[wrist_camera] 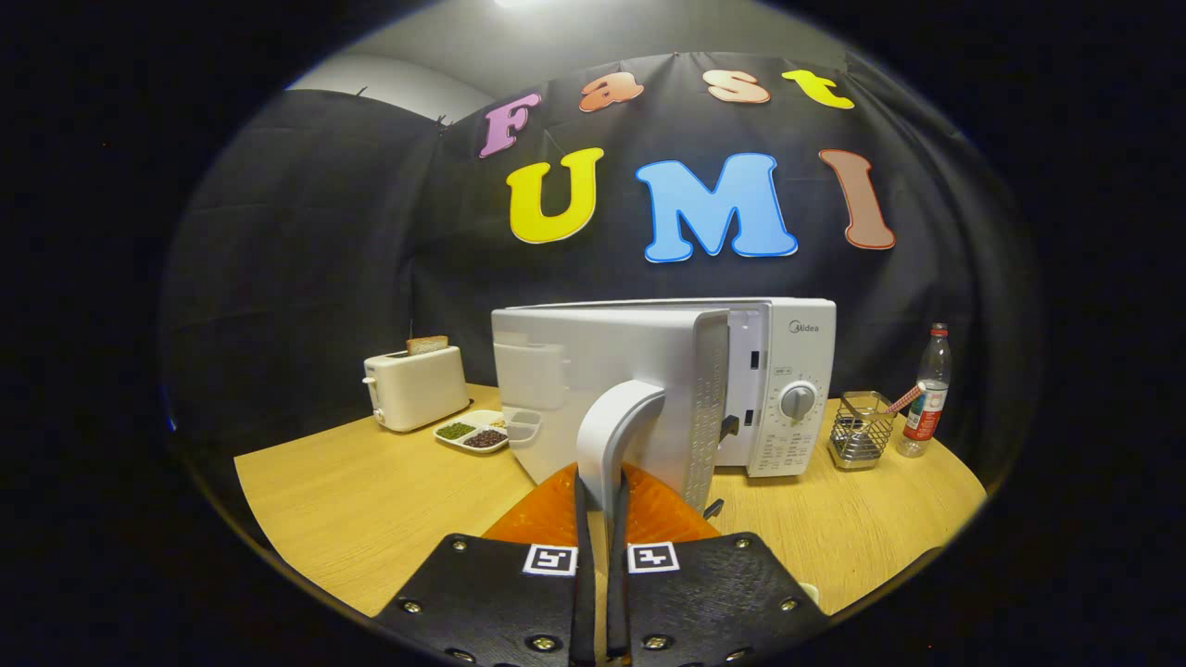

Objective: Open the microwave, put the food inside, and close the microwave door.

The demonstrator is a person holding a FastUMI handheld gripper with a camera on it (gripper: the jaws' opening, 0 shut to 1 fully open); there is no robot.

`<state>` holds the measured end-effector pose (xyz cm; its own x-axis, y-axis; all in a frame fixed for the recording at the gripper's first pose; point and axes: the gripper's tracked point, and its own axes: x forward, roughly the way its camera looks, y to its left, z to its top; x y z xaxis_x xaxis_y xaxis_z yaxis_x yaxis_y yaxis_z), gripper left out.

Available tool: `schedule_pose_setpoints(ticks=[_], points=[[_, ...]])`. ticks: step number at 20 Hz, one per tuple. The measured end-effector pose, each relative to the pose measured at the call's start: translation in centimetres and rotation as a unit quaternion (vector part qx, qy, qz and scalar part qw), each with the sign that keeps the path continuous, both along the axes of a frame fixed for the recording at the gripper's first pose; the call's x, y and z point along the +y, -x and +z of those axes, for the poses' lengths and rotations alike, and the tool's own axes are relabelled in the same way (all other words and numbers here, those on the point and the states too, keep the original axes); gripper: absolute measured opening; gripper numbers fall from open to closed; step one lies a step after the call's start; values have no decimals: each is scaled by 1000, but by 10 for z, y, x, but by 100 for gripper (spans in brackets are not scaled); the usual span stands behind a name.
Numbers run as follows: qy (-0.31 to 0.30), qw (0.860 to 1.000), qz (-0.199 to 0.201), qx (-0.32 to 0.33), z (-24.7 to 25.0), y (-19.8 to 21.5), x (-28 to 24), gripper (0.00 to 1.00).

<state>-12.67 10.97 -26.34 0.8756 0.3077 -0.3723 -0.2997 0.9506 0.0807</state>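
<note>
The white microwave [788, 389] stands on the wooden table [371, 500], its control panel and dial facing me. Its door [630, 361] is swung out toward me, hinged on the left, and hides the cavity behind it. My gripper [600, 486] is shut on the door's curved handle [616, 417], with a finger pressed against each side of the handle's lower end. The food, a white divided tray [477, 432] with dark and green portions, lies on the table left of the door, between the microwave and the toaster.
A white toaster [415, 387] with a slice of bread in its slot stands at the back left. Right of the microwave are a wire metal holder [860, 431] and a clear plastic bottle [929, 394]. Bare tabletop lies to both sides of my fingers.
</note>
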Motion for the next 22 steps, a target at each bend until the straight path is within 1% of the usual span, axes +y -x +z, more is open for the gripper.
schedule_pose_setpoints(ticks=[4,8,10,11,15,18,20,22], points=[[-5,1000,0,-5,5,22,32,5],[-13,1000,19,-20,9,47,84,5],[9,999,11,-41,11,56,101,5],[16,999,4,-52,13,58,110,5],[27,995,-52,-82,13,66,142,5],[38,988,-98,-114,15,69,170,6],[51,982,-117,-137,14,69,189,6],[58,979,-132,-142,10,67,199,6]])
